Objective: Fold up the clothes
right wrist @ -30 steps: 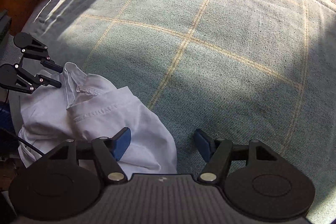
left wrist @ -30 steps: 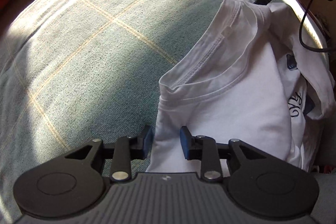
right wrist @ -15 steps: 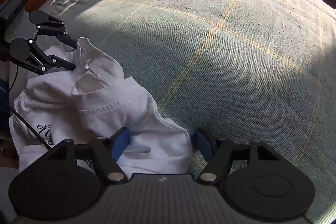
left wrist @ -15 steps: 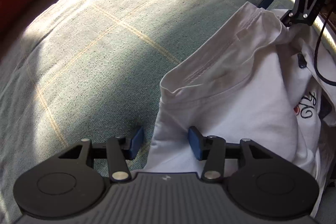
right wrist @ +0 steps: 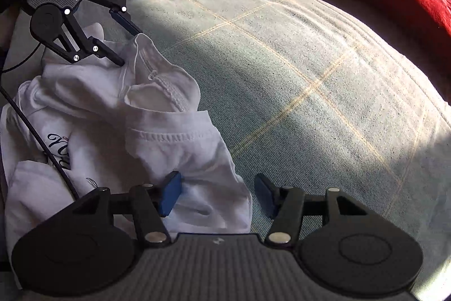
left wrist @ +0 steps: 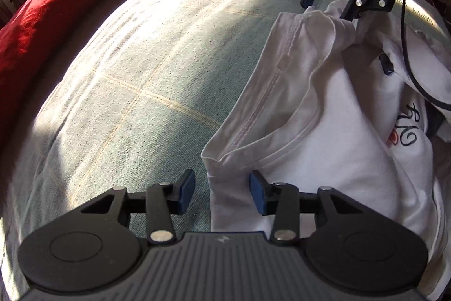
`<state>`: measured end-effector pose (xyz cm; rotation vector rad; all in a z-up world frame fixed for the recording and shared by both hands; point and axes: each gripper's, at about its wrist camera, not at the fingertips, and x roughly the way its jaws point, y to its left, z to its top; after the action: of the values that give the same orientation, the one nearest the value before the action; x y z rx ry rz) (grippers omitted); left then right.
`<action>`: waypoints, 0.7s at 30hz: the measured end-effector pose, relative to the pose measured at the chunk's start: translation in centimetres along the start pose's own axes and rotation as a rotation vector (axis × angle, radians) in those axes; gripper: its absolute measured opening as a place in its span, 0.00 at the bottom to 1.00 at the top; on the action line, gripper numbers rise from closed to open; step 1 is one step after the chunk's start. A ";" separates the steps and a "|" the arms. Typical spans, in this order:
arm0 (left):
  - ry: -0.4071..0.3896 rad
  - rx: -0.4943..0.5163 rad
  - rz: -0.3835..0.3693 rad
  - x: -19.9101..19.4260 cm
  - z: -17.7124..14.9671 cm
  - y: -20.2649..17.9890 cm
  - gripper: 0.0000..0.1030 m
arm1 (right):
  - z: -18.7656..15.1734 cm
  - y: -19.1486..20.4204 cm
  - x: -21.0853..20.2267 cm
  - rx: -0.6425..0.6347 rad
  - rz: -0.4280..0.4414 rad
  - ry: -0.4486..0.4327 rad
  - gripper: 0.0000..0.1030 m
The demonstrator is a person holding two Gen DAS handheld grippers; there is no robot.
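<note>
Covering the bed is a pale green blanket (left wrist: 135,92) with thin yellow checks, a red cover (left wrist: 56,2) along its far edge. Your white T-shirt (left wrist: 324,137) lies bunched at the near edge. Your left gripper (left wrist: 222,192) is closing around a shoulder fold, pads not yet pressing. Your right gripper (right wrist: 217,195) is closing too, released, its fingers either side of the other shoulder.
</note>
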<state>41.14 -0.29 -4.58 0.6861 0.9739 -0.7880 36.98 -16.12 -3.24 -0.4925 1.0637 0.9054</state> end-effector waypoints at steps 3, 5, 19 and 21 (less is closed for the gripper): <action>0.023 -0.066 -0.088 0.8 0.0 1.1 0.40 | 0.6 -1.7 1.2 0.015 0.099 0.042 0.59; 0.032 -0.099 -0.139 0.9 -0.2 1.4 0.38 | 0.8 -1.9 1.3 0.008 0.147 0.061 0.44; 0.022 -0.138 -0.224 0.8 -2.3 3.4 0.40 | 1.1 -2.3 1.3 0.028 0.286 0.093 0.31; 0.008 -0.182 -0.250 1.3 -2.3 4.0 0.40 | 1.2 -2.5 1.8 0.047 0.291 0.084 0.31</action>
<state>43.88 3.34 -6.11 0.4147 1.1375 -0.9016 40.03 -15.98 -4.49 -0.3441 1.2515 1.1199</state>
